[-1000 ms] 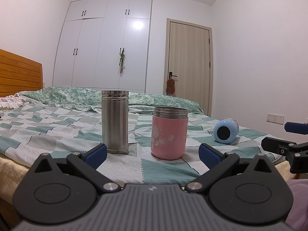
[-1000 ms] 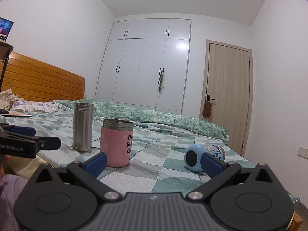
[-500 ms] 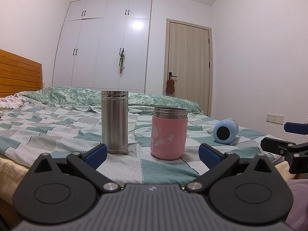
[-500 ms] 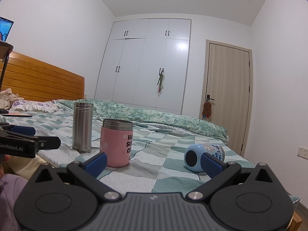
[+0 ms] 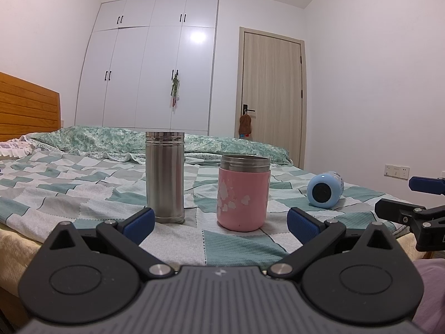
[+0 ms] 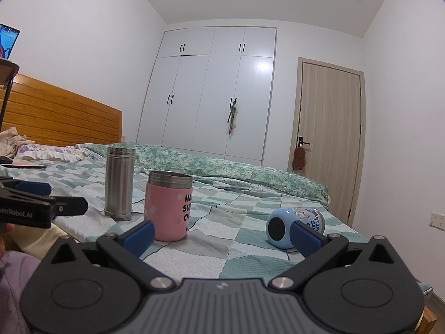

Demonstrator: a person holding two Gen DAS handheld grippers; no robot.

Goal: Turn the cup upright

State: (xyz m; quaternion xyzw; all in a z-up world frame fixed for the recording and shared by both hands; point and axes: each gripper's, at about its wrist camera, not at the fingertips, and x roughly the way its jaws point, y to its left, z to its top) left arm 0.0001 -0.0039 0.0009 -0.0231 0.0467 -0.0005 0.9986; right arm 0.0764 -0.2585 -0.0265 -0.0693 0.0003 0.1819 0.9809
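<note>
A light blue cup (image 5: 324,190) lies on its side on the checked bedspread, its base toward me; in the right wrist view it (image 6: 283,224) is partly behind my right finger. A pink cup (image 5: 242,196) (image 6: 168,204) and a tall steel cup (image 5: 165,176) (image 6: 119,183) stand upright to its left. My left gripper (image 5: 219,224) is open and empty, in front of the pink cup. My right gripper (image 6: 221,235) is open and empty, short of the blue cup.
The bed (image 5: 69,183) has a wooden headboard (image 6: 55,119) on the left and a rumpled green duvet (image 6: 222,167) at the back. White wardrobes (image 5: 155,66) and a wooden door (image 5: 271,94) stand behind. The bed's near edge lies just under both grippers.
The left wrist view has shifted slightly to the right, so the headboard shows less. The cups and the right gripper have not moved.
</note>
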